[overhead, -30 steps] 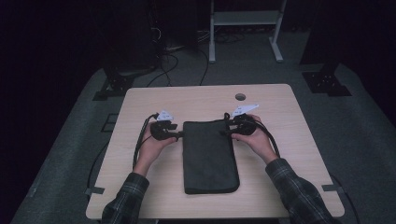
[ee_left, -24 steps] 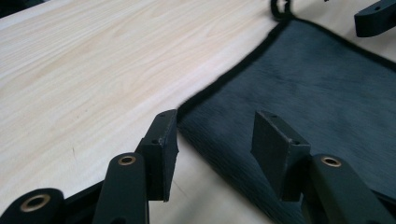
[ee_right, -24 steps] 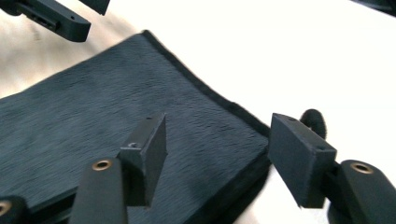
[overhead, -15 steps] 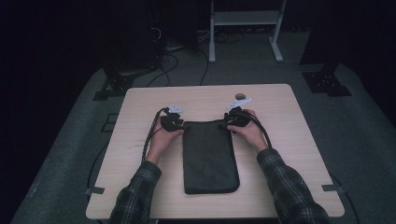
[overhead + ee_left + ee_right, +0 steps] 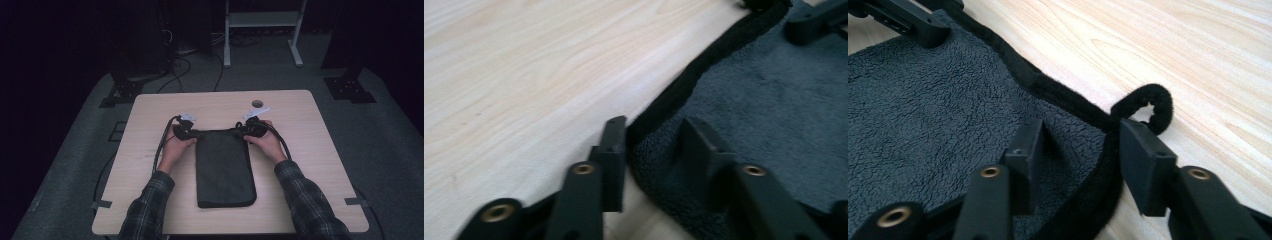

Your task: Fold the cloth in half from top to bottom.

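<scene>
Left claw: my jaws straddle the near-left corner of the dark fleece towel, one jaw on bare wood, the other over the pile. They have just been closing, and the bound hem sits between them. A gap shows on both sides, so I count it as not yet pinching.

Right claw: same stance at the towel's opposite far corner, beside its hanging loop. These jaws have also just been narrowing. The hem lies between them, though I judge the pads are not yet pressing it.

Towel: folded into a long strip, flat on the table, running lengthwise toward me, roughly centred.

Why the corners: I take both corners of the towel's far edge at once so the cloth lifts evenly and can be opened or folded without twisting.

Why so low: the claws skim the wood beside the towel so one jaw can slide under the hem.

Loop: it lies just outside the towel's corner, touching my right outer jaw; I judge it could snag.
</scene>
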